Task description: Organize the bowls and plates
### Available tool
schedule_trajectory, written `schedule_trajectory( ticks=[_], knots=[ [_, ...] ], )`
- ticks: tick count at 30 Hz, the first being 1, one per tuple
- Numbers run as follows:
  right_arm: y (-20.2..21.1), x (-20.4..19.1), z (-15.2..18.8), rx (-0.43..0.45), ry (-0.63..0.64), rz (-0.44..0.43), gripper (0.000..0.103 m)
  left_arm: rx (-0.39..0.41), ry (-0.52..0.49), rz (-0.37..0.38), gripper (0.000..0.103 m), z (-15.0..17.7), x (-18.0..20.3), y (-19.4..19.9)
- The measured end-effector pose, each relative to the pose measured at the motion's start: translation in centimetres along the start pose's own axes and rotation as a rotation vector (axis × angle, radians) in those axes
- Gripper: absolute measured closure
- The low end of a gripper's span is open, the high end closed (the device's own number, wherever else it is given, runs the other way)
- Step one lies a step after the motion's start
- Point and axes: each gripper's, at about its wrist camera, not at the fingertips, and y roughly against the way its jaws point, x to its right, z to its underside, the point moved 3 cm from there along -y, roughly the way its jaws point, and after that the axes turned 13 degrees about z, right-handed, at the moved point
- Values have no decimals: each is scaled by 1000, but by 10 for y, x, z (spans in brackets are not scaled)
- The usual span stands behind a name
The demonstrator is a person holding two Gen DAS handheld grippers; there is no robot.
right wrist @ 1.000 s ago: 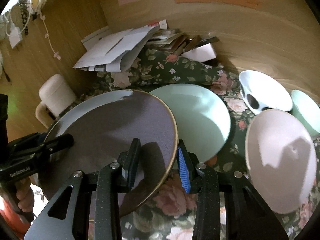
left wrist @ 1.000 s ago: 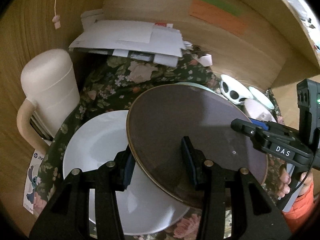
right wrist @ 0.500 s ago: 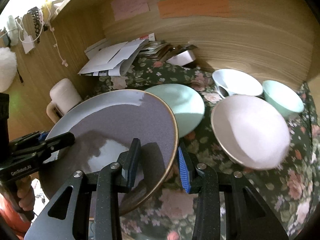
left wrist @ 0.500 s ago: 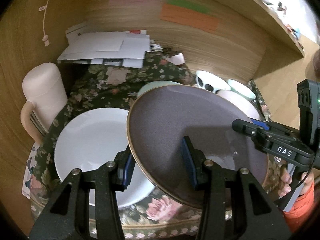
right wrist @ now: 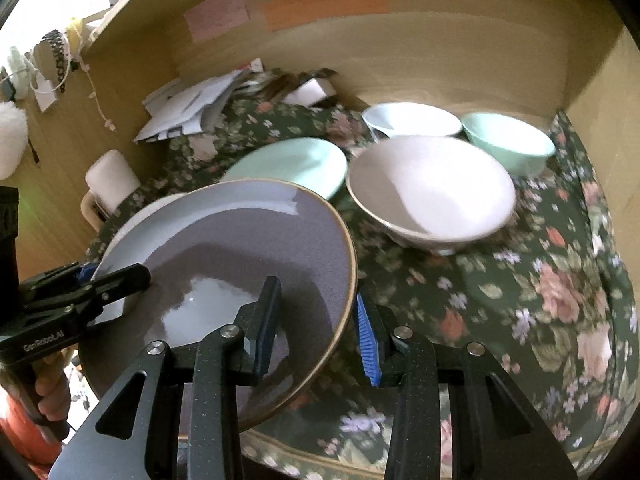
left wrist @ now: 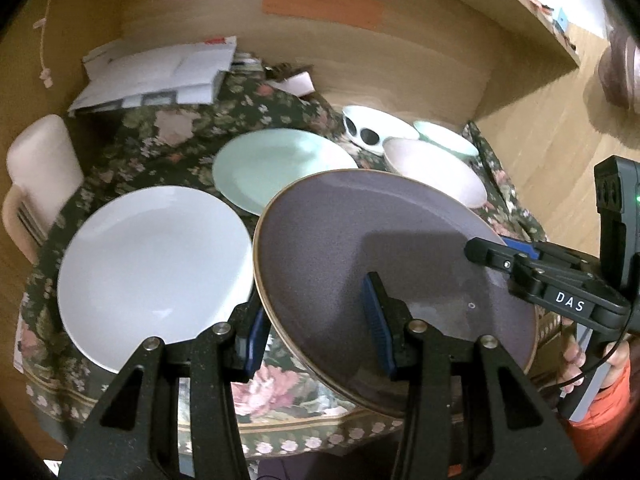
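1. The purple plate (left wrist: pixel 400 264) is round, matte grey-purple, with a thin brown-gold rim and a glossy patch in its well.
2. It hangs tilted above the floral-clothed bench (right wrist: pixel 500 280), near the front edge.
3. The left tool (left wrist: pixel 316 332) is clamped on its left rim; the right tool (right wrist: pixel 316 320) is clamped on its right rim.
4. A white plate (left wrist: pixel 152 268) lies just beside it; a mint plate (left wrist: pixel 276 168) and a pink bowl (right wrist: pixel 432 192) sit behind.
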Motion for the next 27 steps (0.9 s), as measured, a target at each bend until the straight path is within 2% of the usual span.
schedule_trajectory(
  ticks=[12, 27],
  knots=[
    [-16, 27, 22, -62, -49, 25, 70, -79, 0, 22, 58, 9, 9, -38],
    [-41, 46, 25, -109, -66, 42, 70, -128, 19, 16, 58, 7, 9, -76]
  ],
)
